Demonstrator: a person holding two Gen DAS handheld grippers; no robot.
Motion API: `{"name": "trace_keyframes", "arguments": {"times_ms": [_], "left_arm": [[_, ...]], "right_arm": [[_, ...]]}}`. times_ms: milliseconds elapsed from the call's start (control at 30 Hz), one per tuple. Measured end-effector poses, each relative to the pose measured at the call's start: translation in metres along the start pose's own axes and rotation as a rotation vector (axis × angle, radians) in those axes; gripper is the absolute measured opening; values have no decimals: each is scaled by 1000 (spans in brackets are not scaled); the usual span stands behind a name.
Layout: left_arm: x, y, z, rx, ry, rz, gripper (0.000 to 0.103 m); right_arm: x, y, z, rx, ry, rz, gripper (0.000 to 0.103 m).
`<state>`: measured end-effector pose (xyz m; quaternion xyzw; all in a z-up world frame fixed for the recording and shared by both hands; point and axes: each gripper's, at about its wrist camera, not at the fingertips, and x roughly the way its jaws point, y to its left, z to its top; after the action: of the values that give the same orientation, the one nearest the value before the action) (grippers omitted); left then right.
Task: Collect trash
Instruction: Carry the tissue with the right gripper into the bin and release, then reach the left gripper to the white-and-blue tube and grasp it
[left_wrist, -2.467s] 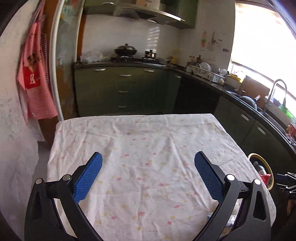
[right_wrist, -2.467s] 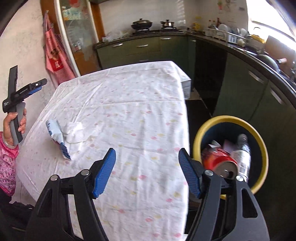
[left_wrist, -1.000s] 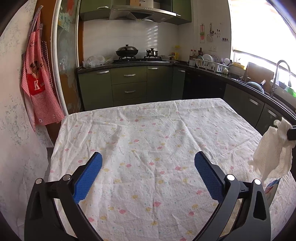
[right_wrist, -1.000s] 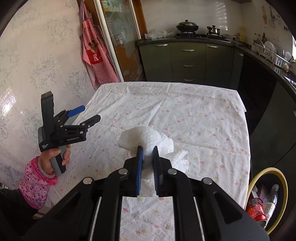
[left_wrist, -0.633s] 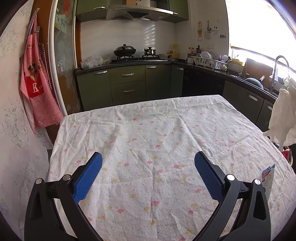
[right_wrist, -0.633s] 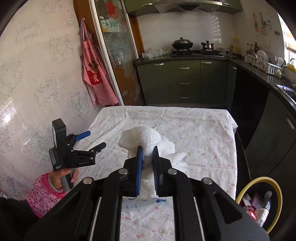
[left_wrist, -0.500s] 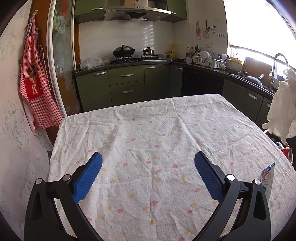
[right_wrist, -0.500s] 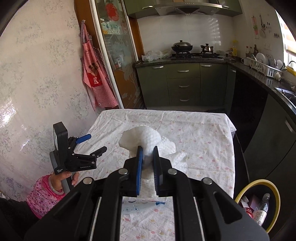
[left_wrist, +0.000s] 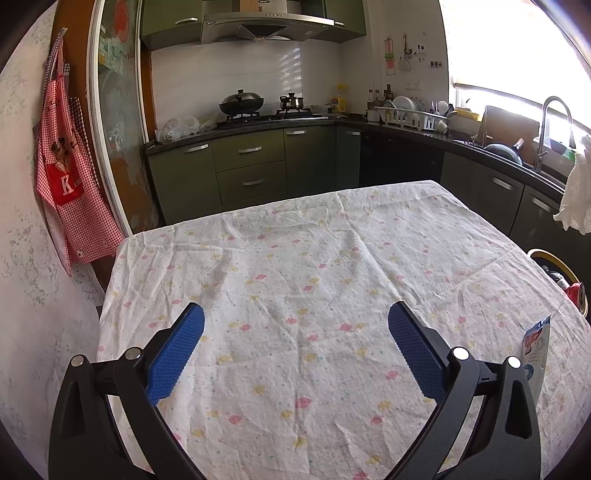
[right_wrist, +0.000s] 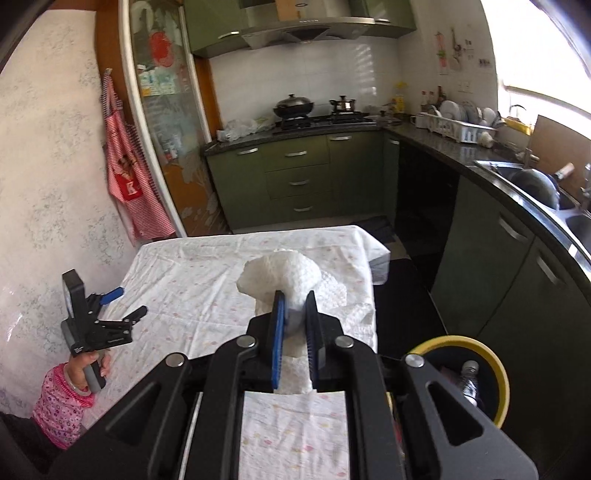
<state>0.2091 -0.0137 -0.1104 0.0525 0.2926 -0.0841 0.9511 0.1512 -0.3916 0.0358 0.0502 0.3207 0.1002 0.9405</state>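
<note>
Tissue (right_wrist: 286, 275) hangs clenched between the right gripper (right_wrist: 295, 332) fingers, above the surface (right_wrist: 207, 280); the yellow-rimmed bin (right_wrist: 496, 363) lies below, to its right. Left gripper (left_wrist: 295, 350) is released and empty; a wrapper (left_wrist: 535, 349) remains beside it.

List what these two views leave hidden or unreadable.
- Bin contents: right wrist view, the gripper body covers its near side; left wrist view, the table edge and frame edge cut it.
- Packet print: left wrist view, too small and edge-on; unseen in the right view.
- Tissue lower part: right wrist view, the right gripper, shut on it, covers it; left wrist view, cut by the frame edge.
</note>
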Motion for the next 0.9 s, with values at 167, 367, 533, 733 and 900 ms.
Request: {"name": "trace_keyframes", "arguments": {"times_ms": [167, 367, 533, 733, 900], "left_arm": [[1, -1, -1, 4, 3, 0, 98], [6, -1, -3, 4, 17, 0, 98], [7, -1, -3, 4, 20, -2, 98], [8, -1, -4, 3, 23, -6, 98], [8, -4, -4, 13, 28, -15, 98]], "right_arm": [[-5, -72, -16, 113, 22, -177, 11], [19, -136, -40, 214, 86, -306, 13], [50, -167, -55, 269, 138, -346, 30], [36, -166, -66, 319, 97, -319, 35], [8, -139, -87, 291, 52, -326, 40]]}}
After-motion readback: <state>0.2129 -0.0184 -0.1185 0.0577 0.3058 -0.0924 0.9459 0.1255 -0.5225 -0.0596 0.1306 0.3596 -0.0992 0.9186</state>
